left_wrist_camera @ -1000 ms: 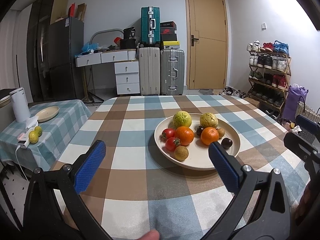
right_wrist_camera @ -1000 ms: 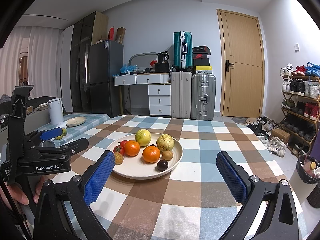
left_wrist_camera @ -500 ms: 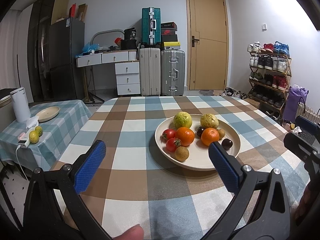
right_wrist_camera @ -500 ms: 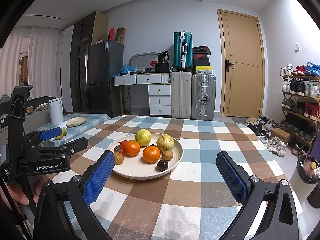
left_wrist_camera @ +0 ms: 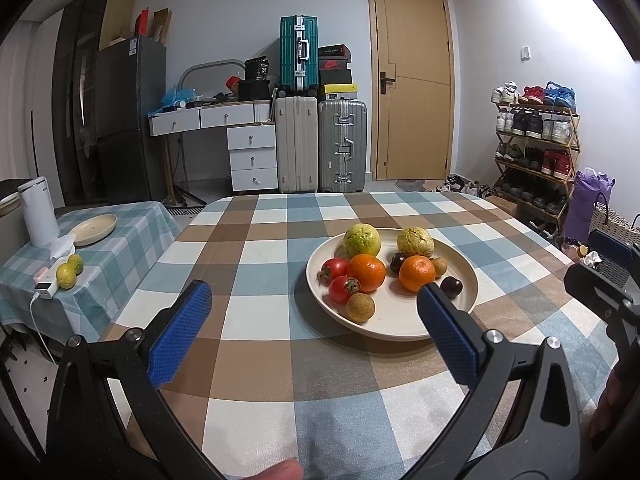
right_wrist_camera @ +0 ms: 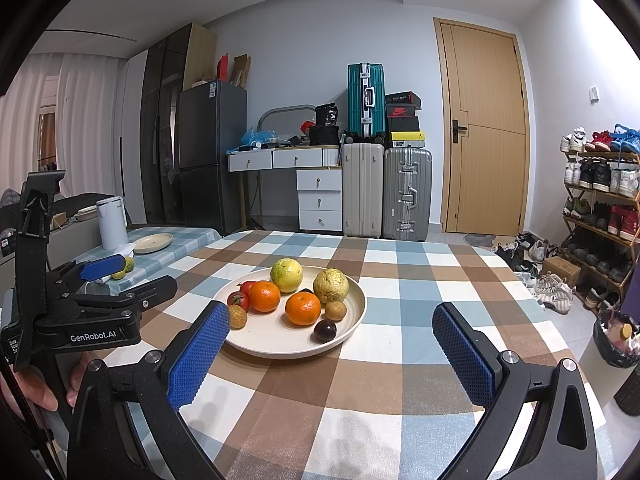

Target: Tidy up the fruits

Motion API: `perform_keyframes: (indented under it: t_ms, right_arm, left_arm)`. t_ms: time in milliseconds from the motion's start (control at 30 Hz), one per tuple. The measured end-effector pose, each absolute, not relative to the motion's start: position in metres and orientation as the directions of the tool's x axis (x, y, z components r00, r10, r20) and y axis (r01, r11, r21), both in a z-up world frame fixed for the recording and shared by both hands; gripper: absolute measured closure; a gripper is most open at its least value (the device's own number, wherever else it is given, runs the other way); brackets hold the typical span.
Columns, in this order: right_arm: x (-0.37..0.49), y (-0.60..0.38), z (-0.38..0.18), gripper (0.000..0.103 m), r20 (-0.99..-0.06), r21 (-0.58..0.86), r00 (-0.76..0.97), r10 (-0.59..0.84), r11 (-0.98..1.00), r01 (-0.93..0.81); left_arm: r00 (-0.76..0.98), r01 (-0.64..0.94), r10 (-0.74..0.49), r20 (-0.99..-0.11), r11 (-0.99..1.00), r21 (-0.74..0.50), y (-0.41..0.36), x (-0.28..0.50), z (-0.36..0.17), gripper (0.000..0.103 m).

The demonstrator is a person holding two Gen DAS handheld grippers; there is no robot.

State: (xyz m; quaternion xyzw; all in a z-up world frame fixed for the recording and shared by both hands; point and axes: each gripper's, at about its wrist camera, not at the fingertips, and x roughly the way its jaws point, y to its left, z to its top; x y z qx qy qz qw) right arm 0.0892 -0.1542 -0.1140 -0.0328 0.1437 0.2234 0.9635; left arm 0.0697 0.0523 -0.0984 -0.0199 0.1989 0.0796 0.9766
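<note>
Left gripper [left_wrist_camera: 312, 308] and right gripper [right_wrist_camera: 330, 326]: both level, jaws spread wide, holding nothing. A hand [right_wrist_camera: 38, 394] grips the left gripper's handle.

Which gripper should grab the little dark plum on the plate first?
Probably the right gripper. The dark plum lies on the plate's near rim, almost straight ahead between its open fingers. The left gripper, open too, points left of the plate; the plum sits beyond its right finger.
</note>
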Motion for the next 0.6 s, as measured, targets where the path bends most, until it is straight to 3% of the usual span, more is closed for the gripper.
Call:
perform_keyframes:
  t_ms: [600]
  right_arm:
    - [0.0894,-0.1542,-0.1143,0.0,-0.292,0.001,0.859,0.421,0.898,-0.44]
  left_arm:
    - [0.921,-0.152,0.141,-0.362,0.988,0.0,0.0458,0.0666,-0.0972,0.0]
